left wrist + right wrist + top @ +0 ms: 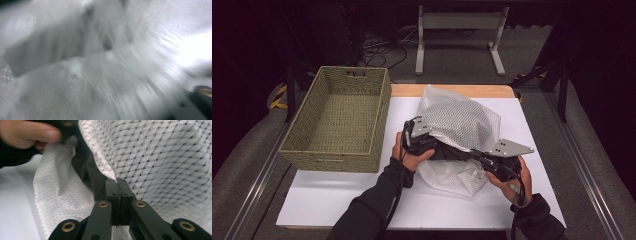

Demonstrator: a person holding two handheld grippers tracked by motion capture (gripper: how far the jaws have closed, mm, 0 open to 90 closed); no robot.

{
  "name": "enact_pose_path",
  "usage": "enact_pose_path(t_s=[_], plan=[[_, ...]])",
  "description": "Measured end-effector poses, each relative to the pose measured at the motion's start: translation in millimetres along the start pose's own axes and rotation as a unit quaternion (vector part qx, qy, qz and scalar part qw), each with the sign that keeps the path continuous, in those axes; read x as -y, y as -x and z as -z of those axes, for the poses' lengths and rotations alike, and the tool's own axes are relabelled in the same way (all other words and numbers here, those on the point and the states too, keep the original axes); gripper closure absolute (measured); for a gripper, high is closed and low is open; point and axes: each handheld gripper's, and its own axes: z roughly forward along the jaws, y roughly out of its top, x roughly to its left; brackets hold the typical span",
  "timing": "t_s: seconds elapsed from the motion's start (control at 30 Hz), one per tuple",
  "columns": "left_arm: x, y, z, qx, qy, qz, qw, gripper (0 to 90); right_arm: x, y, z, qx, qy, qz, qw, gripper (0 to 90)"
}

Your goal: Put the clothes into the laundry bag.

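The white mesh laundry bag point(459, 125), heaped on the counter point(337, 195) between both claws, looks light, limp and snag-prone: the right claw point(116, 181) pinches its hem, best gripped there, while the left claw's point(432, 146) spread I cannot tell.

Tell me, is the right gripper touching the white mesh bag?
Touching. In the right gripper view the right gripper has its jaws pressed together on an edge of the white mesh bag.

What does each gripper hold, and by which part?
The right gripper pinches the white mesh fabric bag by an edge fold. The left gripper's hold cannot be told.
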Motion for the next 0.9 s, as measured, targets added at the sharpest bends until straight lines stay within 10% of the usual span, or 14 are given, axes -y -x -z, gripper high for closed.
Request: enact_pose_path(t_s=[0.1,0.33,0.47,0.6,0.67,0.83,0.9], plan=[[8.7,4.1,22.1,0.036,-0.004,-0.014,0.9992,46.9,0.7,0.0,-1.4,-0.004,0.000,-0.002,1.0000,89.3],[33.2,27.0,65.5,0.030,-0.052,-0.059,0.9965,39.4,-2.4,-4.2,-2.3,-0.014,0.009,0.006,0.9998,89.3],[40.6,31.6,55.7,0.012,-0.080,-0.067,0.9945,39.3,-3.2,-9.7,-8.1,-0.027,0.004,0.011,0.9996,89.2],[41.8,17.9,17.0,-0.046,-0.092,-0.008,0.9946,33.2,-3.7,-20.8,-13.6,-0.040,-0.005,0.029,0.9988,88.7],[35.1,15.8,4.3,-0.041,-0.094,-0.002,0.9947,33.3,-3.9,-24.7,-15.9,-0.045,-0.008,0.034,0.9984,87.3],[22.2,7.3,-19.8,-0.047,-0.083,-0.049,0.9943,67.8,-2.1,-25.6,-21.2,-0.053,-0.016,0.024,0.9982,84.2],[19.6,1.0,-27.2,-0.036,-0.065,-0.028,0.9968,74.9,0.1,-24.1,-23.3,-0.055,-0.019,0.020,0.9981,84.6]])
